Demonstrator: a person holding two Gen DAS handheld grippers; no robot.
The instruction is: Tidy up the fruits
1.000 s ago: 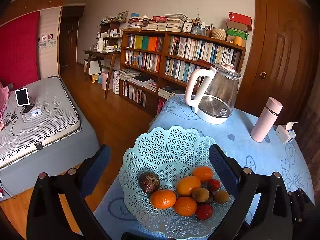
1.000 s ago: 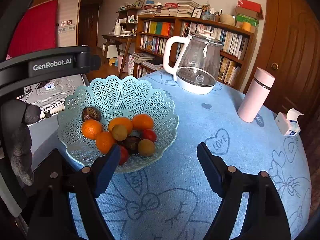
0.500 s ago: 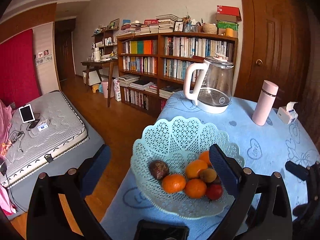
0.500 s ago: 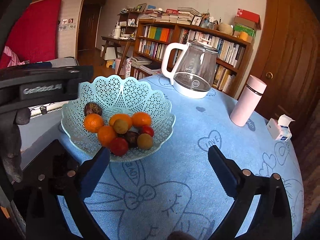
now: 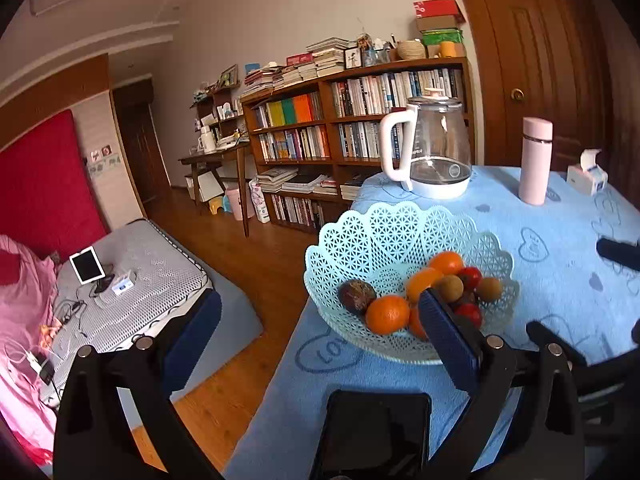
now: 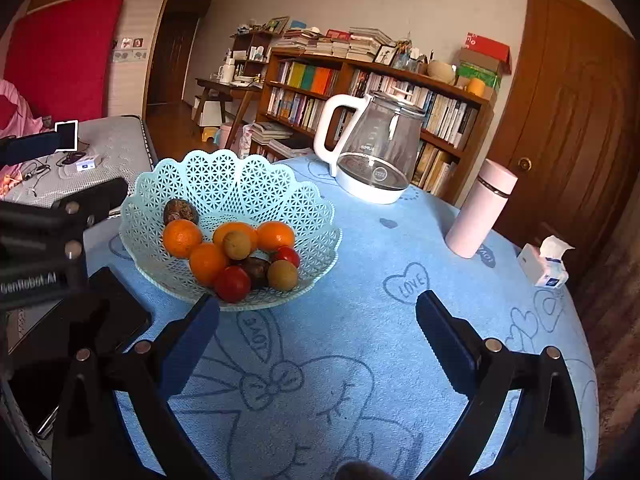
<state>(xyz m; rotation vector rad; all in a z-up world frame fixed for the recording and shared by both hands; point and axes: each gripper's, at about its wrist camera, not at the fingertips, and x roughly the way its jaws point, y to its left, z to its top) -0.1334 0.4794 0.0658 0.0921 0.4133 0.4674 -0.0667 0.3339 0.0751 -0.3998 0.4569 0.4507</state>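
Observation:
A pale turquoise lattice basket [image 6: 240, 176] [image 5: 384, 240] stands on the blue tablecloth and holds several fruits: oranges [image 6: 182, 238] [image 5: 387, 314], red tomatoes [image 6: 232, 284], brown kiwis [image 6: 282, 275] and a dark passion fruit [image 6: 180, 211] [image 5: 357, 296]. My left gripper [image 5: 320, 328] hangs open to the left and in front of the basket, its right finger overlapping the fruit pile in view. My right gripper [image 6: 318, 332] is open over bare cloth, in front of the basket and to its right. Neither holds anything.
A glass kettle [image 6: 372, 160] with a white handle, a pink thermos [image 6: 480, 208] and a tissue box [image 6: 546, 262] stand behind the basket. A black phone [image 5: 372, 432] lies at the table's near edge. A bed [image 5: 120, 292] and bookshelf [image 5: 360, 128] lie beyond the table.
Both grippers have drawn back from the basket and risen; the left one has swung leftward, so the basket now sits to its right. The phone has come into view.

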